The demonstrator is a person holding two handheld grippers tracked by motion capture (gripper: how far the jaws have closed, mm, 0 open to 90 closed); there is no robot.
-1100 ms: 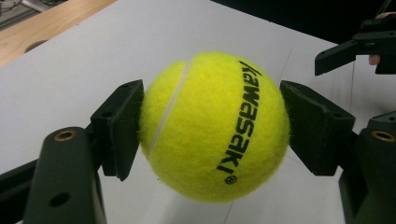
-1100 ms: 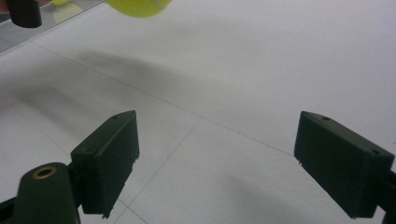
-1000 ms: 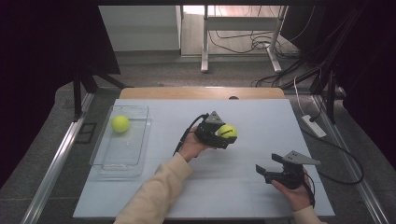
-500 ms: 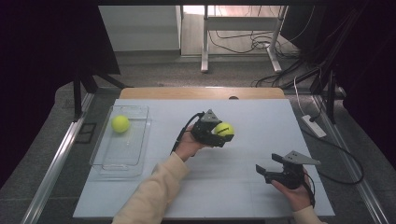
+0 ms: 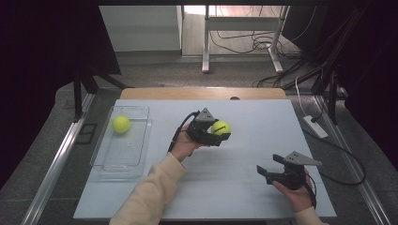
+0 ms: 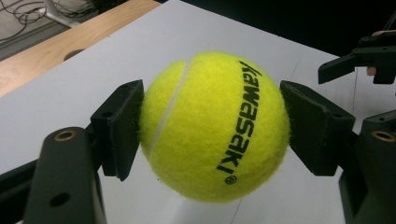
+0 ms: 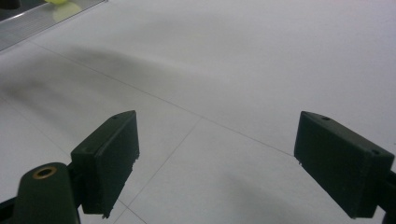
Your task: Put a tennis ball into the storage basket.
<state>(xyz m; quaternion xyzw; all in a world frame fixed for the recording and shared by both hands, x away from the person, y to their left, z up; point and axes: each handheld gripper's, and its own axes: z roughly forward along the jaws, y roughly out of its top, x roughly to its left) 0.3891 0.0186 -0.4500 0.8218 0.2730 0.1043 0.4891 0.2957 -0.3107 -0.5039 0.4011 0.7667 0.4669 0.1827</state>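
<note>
Yellow tennis ball (image 6: 214, 126), clamped in the left gripper (image 5: 220, 133), has barely shifted; right gripper (image 7: 215, 163) gapes wide.

Ball (image 6: 212, 126): fuzzy yellow felt, matt, black print. Pads (image 6: 119, 126): matt black, looks like plastic or rubber. Tabletop (image 5: 263, 136): smooth, pale, faint sheen; far edge (image 5: 202, 93) bare wood. Tray (image 5: 105, 161): clear glossy plastic. Sleeve (image 5: 150, 192): soft cream cloth.
</note>
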